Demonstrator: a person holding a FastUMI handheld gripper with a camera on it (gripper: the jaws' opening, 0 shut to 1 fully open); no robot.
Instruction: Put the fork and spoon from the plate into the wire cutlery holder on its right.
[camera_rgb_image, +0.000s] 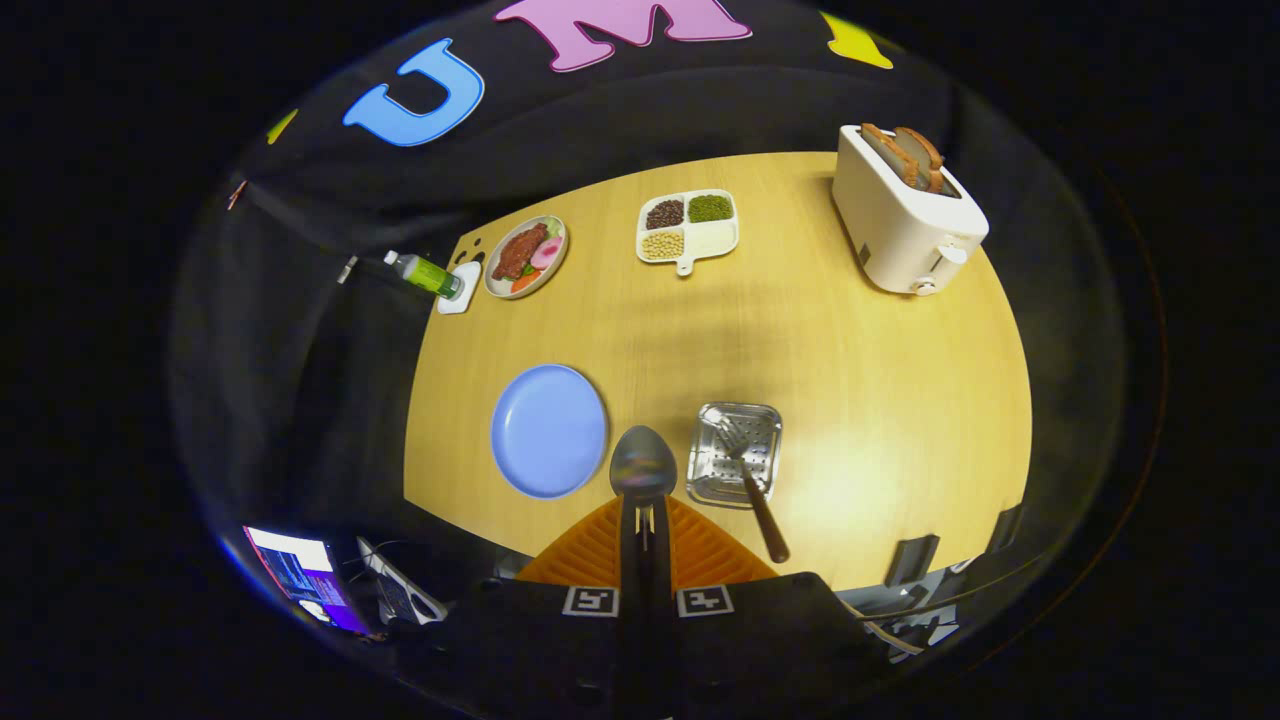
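gripper (645, 545): fingers closed tight on the handle of the spoon (643, 465), which stands out forward between them, bowl leading. clamping low on the handle leaves the bowl end free, judged suitable for lowering into a holder. the tool is held high above the table (880, 400), looking steeply down, and sits between the blue plate (548, 430) and the wire cutlery holder (736, 452), nearer the holder's left side. the plate is bare. the fork (750, 480) already rests in the holder, tines inside, handle leaning out over the near rim. judgement: one item delivered, the spoon in transit; a short move right remains. beyond, well apart: a sectioned dish (688, 228), a food plate (526, 256), a bottle (425, 273), a toaster (905, 210).
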